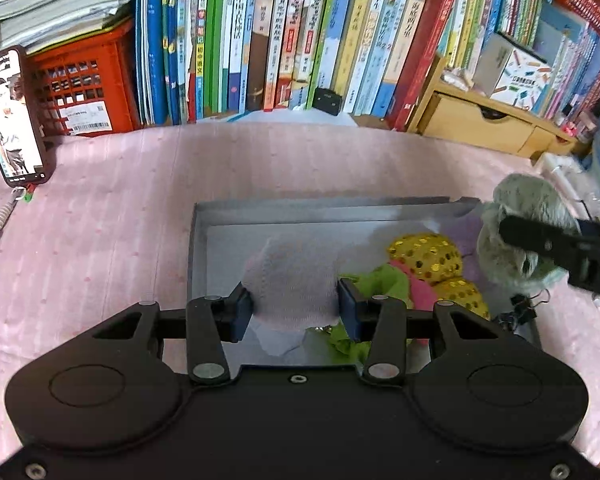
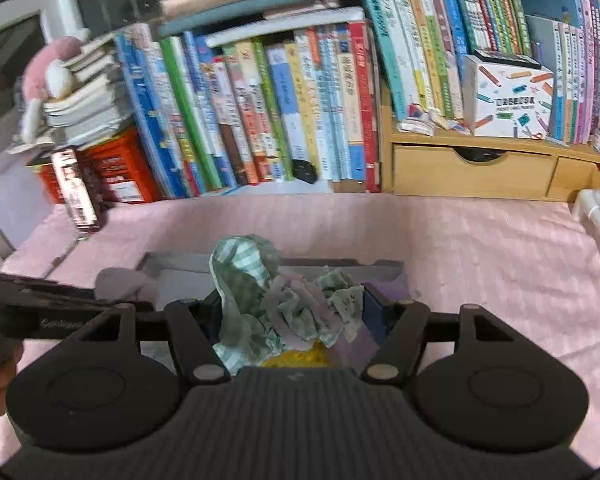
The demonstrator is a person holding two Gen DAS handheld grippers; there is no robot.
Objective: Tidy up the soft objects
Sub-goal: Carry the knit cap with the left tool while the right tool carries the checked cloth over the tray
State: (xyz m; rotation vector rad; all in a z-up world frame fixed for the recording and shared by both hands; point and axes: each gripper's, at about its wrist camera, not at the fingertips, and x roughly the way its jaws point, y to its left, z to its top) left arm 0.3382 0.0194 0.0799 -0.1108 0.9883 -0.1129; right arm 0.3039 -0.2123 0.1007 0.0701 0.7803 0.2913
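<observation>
Over a pink-clothed desk fronting crammed bookshelves, the left tool [image 1: 296, 312] clamps a pale pink knitted sock [image 1: 294, 280] and the right tool [image 2: 294, 320] a green checked cloth bundle [image 2: 276, 300] above the grey open box [image 1: 320, 210], where dangling cloth might snag its near rim.

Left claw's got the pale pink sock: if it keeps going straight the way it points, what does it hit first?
Probably the bare floor of the grey box: the left claw, shut on the pink sock, tilts down into it. The gold sequin toy lies off to the right. Depth is uncertain.

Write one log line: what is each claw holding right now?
left claw: shut on pale pink sock | right claw: shut on green checked cloth | both over grey box
</observation>
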